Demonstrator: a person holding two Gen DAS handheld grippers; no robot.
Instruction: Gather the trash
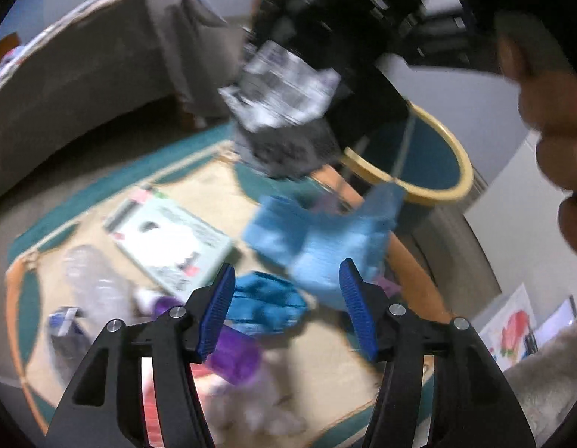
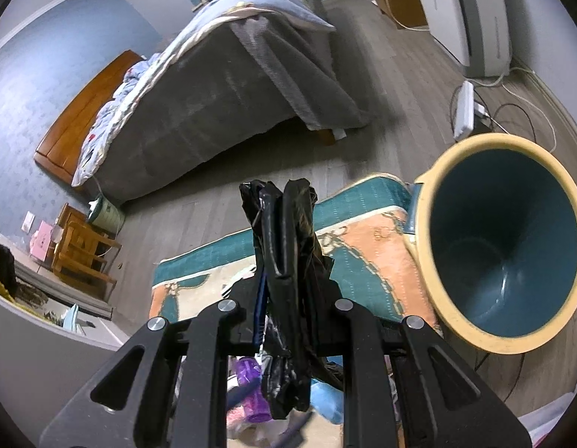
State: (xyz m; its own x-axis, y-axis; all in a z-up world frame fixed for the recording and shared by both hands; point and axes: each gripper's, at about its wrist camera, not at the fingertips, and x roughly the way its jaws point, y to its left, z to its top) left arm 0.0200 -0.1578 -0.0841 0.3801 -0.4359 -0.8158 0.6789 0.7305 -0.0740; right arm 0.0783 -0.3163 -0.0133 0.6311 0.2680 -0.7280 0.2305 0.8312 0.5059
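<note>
Teal-and-peach carpet [image 1: 198,190] carries the whole litter, and the left gripper [image 1: 288,306] hangs over it with its blue pads [image 1: 217,310] spread apart and nothing pinched between them. Just beyond those pads lie a pale blue cloth [image 1: 325,239] and a darker blue crumpled piece [image 1: 266,304]; a booklet [image 1: 168,239] sits to the left of them, a clear plastic bottle [image 1: 90,280] further left, and a purple bottle [image 1: 232,358] low beside the left finger. Up above, a black bag showing crumpled newsprint [image 1: 284,89] hangs in front of the teal bin [image 1: 430,149], all heavily blurred. Over to the right wrist view: the right gripper [image 2: 288,261] is pressed tight on a bunched black trash bag [image 2: 288,283], which sticks up past the fingers. Only this view shows the bin [image 2: 505,246] sharply, lying tipped with its cream rim and empty mouth toward the camera, plus the bed [image 2: 221,93] and the power strip [image 2: 464,110].
</note>
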